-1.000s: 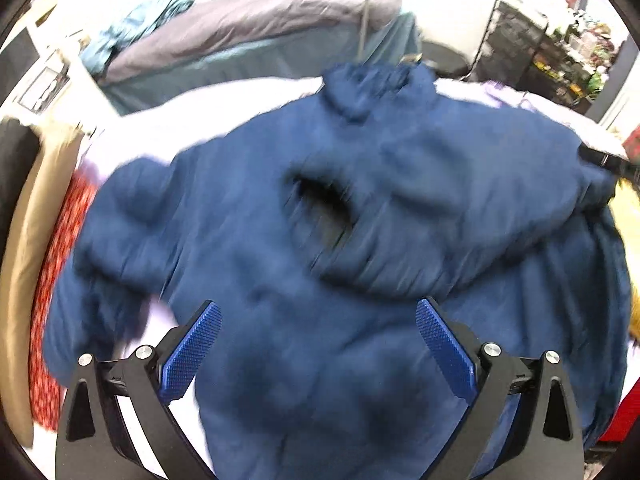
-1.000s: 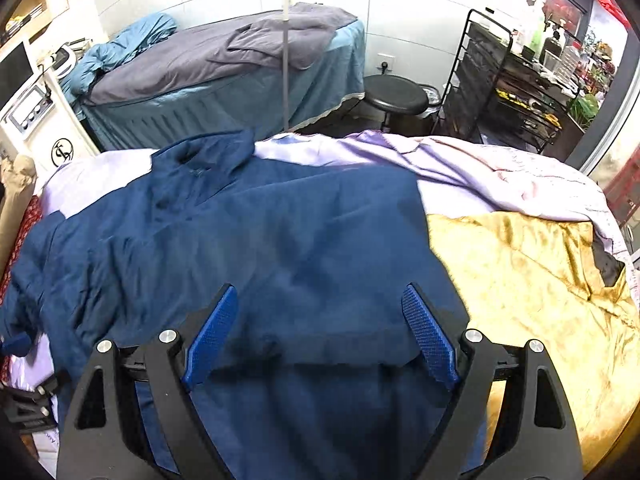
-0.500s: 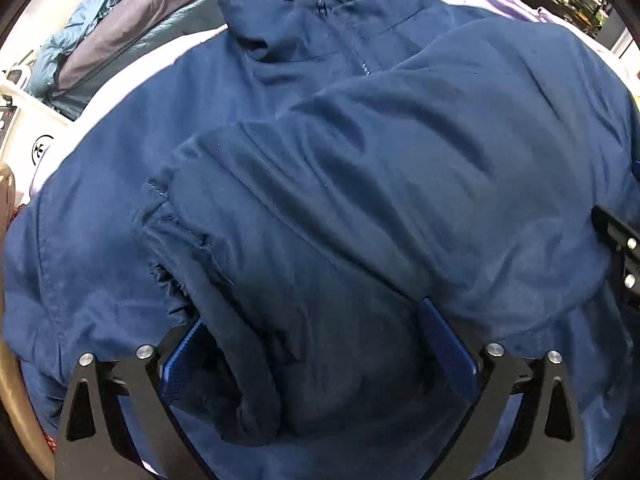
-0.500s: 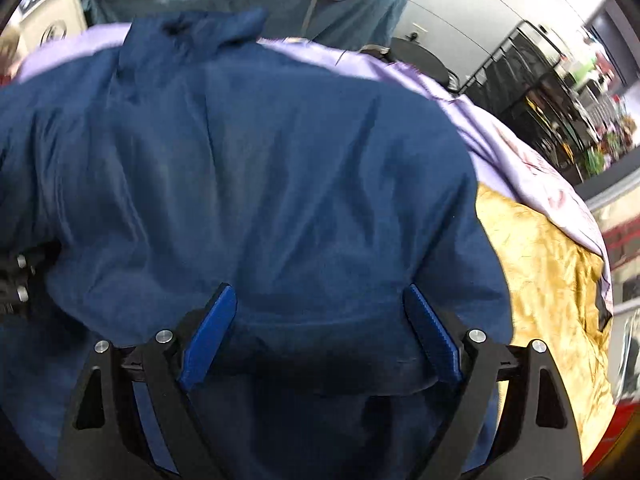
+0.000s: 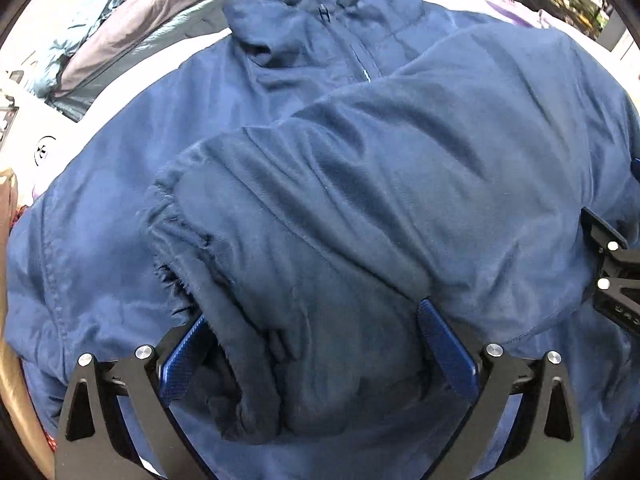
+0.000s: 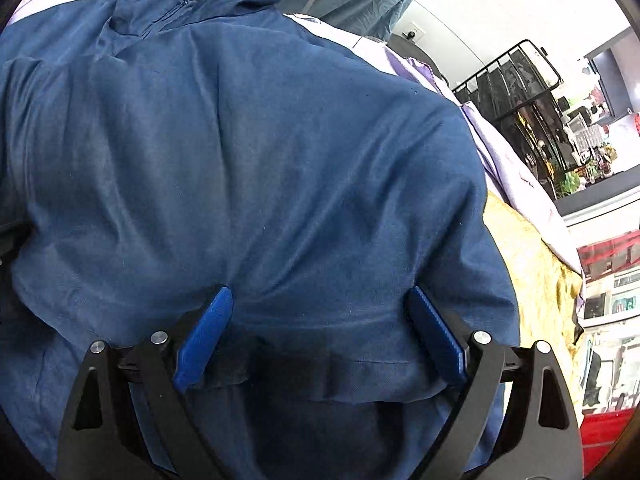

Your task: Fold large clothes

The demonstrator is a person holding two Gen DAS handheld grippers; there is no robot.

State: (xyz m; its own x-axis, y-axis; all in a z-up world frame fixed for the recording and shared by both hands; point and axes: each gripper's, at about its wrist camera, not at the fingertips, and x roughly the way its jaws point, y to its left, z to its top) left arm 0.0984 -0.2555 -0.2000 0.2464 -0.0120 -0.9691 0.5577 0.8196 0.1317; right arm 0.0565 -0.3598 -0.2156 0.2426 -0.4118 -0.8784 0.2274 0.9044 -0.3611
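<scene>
Lavender sheet [image 6: 516, 168] and gold cloth [image 6: 532, 276] cover the bed beyond and right of the right gripper [image 6: 320, 340]. Blue jacket [image 5: 360, 184] lies spread on the bed — collar [image 5: 320, 12] at the far end, sleeve cuff [image 5: 180, 216] folded across its front. Left gripper [image 5: 316, 352] has its jaws spread wide, cuff bunched between them, not clamped. Right gripper likewise spread wide — jacket fabric between its fingers.
</scene>
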